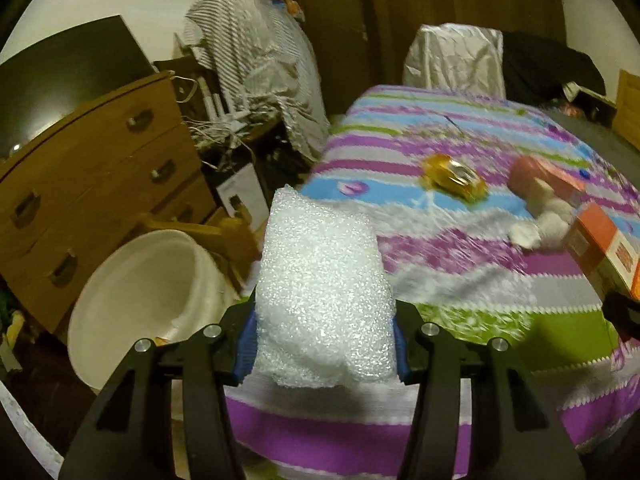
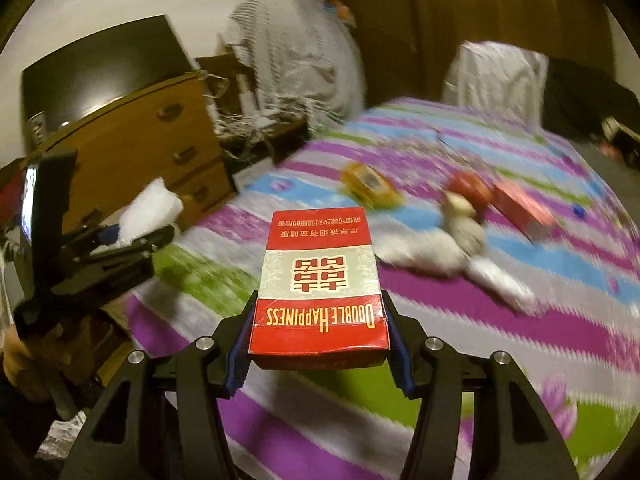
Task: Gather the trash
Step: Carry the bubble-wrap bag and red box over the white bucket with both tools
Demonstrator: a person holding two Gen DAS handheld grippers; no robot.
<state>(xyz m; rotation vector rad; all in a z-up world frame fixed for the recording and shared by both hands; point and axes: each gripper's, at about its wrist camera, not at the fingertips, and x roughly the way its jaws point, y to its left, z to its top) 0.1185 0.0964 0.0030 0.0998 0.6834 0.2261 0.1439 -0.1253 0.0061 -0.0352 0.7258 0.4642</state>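
Note:
My left gripper (image 1: pixel 323 344) is shut on a white bubble-wrap piece (image 1: pixel 320 292), held above the bed's near-left corner. A white bin (image 1: pixel 132 284) stands on the floor just left of it. My right gripper (image 2: pixel 318 344) is shut on a red Double Happiness cigarette box (image 2: pixel 320 284) above the striped bedspread (image 2: pixel 500 312). That box shows at the right edge of the left wrist view (image 1: pixel 604 252). The left gripper with its bubble wrap (image 2: pixel 148 210) appears at the left of the right wrist view. On the bed lie a yellow wrapper (image 1: pixel 454 178), a pink-red box (image 1: pixel 548 180) and crumpled white tissue (image 1: pixel 544 224).
A wooden chest of drawers (image 1: pixel 92 200) stands left of the bin, with a dark screen (image 1: pixel 60 80) on top. Tangled white cables (image 1: pixel 228 128) and a striped cloth (image 1: pixel 256 52) lie behind. A white bag (image 1: pixel 452 60) and dark clothes (image 1: pixel 548 64) sit beyond the bed.

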